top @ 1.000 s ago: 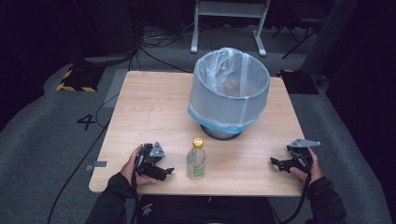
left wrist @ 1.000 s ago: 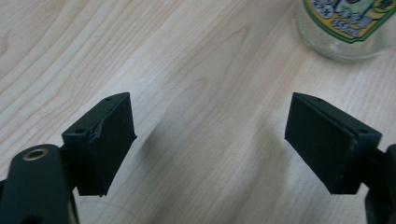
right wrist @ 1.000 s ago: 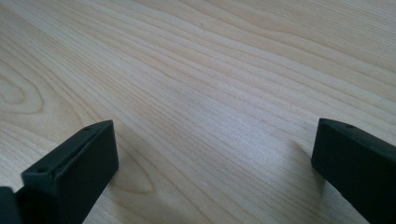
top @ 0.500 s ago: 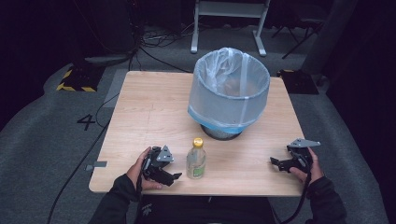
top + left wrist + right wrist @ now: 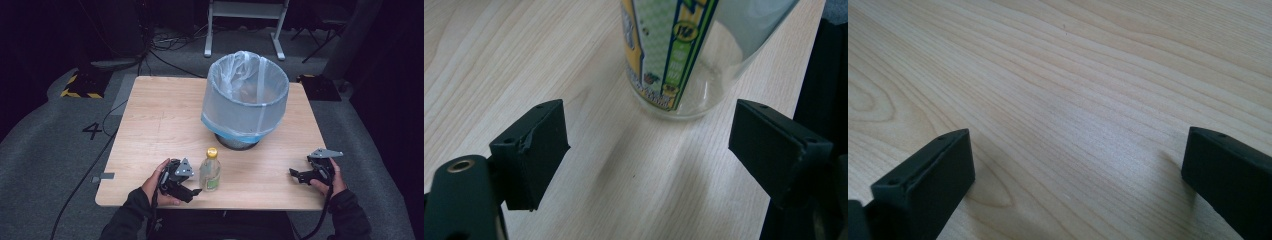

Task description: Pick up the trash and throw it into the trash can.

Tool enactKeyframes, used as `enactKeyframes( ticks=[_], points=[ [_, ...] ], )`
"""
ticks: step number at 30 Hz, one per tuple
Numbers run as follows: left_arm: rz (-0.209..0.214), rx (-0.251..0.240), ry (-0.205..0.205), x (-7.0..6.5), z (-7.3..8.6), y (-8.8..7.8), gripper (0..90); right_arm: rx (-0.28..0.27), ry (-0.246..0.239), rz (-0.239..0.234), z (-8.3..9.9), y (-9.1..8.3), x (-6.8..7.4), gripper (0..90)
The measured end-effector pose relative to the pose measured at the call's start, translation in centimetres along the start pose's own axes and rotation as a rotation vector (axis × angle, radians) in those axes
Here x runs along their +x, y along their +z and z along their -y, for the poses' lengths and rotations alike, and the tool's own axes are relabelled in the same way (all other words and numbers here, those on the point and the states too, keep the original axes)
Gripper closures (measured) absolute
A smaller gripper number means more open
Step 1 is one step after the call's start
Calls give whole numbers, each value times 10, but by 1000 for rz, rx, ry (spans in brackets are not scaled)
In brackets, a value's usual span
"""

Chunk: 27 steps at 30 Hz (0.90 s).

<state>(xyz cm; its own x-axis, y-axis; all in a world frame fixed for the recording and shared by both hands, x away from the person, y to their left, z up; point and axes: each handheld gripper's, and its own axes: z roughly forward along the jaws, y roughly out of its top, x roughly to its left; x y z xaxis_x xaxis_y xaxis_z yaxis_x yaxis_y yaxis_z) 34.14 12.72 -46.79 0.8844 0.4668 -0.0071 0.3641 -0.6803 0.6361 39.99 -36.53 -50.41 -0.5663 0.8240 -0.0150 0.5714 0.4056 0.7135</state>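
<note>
Behind bottle (image 5: 210, 170): lined bin (image 5: 247, 100); nothing between tongs (image 5: 649, 150), bottle.

We see the wooden table (image 5: 160, 125) lit evenly from above, bright against a dim, nearly black room. Soft shadows sit under the bin (image 5: 247, 100) and beside the bottle (image 5: 210, 170) near the table's front edge. The high view is slightly soft and grainy. In both gripper views the wood grain is sharp, while the near black jaws blur slightly and cast faint shadows.
</note>
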Motion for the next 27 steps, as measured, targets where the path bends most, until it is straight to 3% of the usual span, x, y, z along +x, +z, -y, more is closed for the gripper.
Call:
enactKeyframes(
  ticks=[8, 16, 20, 27],
  points=[
    [2, 6, 5, -2, -7, 5, 160, 1, -3, 0, 0, 0, 0, 4],
    [11, -26, 8, -6, -14, 6, 160, 1, -4, 1, 0, 0, 0, 4],
    [7, -75, 2, -10, -18, 6, 159, 1, -3, 0, 0, 0, 0, 4],
    [21, -91, 4, -11, -24, 8, 162, 1, -3, 0, 0, 0, 0, 4]
  ],
)
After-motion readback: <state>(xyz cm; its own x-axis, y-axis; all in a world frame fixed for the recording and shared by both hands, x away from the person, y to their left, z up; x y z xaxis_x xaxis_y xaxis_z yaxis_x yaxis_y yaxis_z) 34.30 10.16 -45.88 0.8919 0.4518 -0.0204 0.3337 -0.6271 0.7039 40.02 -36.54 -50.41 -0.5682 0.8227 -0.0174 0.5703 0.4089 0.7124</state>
